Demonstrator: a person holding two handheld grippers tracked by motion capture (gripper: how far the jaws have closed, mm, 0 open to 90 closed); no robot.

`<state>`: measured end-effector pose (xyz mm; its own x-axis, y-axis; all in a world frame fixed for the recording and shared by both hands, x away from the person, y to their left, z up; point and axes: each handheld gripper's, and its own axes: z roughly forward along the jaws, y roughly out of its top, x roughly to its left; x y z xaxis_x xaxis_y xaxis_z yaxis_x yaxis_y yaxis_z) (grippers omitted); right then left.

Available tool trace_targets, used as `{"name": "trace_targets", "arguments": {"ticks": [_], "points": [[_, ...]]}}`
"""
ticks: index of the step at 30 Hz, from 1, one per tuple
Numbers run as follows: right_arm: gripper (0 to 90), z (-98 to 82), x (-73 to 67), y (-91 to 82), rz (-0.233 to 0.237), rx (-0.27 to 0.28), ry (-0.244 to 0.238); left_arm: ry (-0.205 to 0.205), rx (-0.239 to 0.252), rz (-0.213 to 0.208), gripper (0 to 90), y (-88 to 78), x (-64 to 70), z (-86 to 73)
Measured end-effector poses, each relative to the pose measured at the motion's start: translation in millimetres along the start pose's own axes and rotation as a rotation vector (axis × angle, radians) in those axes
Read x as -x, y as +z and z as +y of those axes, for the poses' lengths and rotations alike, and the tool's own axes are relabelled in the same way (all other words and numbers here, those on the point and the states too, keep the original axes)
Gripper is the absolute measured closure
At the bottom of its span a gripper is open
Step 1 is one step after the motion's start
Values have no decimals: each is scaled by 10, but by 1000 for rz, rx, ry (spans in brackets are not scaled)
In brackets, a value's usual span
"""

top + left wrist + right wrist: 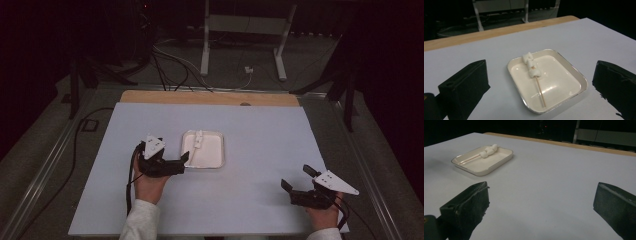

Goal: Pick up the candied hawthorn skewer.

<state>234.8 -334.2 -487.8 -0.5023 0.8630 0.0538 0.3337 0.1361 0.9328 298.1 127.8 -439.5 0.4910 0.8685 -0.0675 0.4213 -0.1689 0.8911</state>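
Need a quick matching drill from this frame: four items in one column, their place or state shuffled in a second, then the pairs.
Items:
1. marshmallow skewer
2. white tray
3. left gripper
4. right gripper

Places or states:
A. open, at the tray's near left edge
B. lying inside the tray
C. open, over bare table, well away from the tray
D. resting on the pale table sheet, near its middle

Pairs: 1-B, 2-D, 3-A, 4-C

Pale table top (260, 150) — one white tray (216, 150), skewer inside.
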Motion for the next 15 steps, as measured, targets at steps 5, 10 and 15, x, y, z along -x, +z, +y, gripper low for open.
{"name": "trace_targets", "arguments": {"ticks": [5, 10, 15], "points": [[1, 1, -1, 27, 0, -3, -2, 3, -32, -4, 14, 117, 13, 3], [1, 8, 6, 31, 4, 6, 5, -14, -70, 4, 13, 256, -12, -41], [1, 9, 9, 38, 7, 5, 5, -7, -122, 3, 43, 414, 12, -84]]}}
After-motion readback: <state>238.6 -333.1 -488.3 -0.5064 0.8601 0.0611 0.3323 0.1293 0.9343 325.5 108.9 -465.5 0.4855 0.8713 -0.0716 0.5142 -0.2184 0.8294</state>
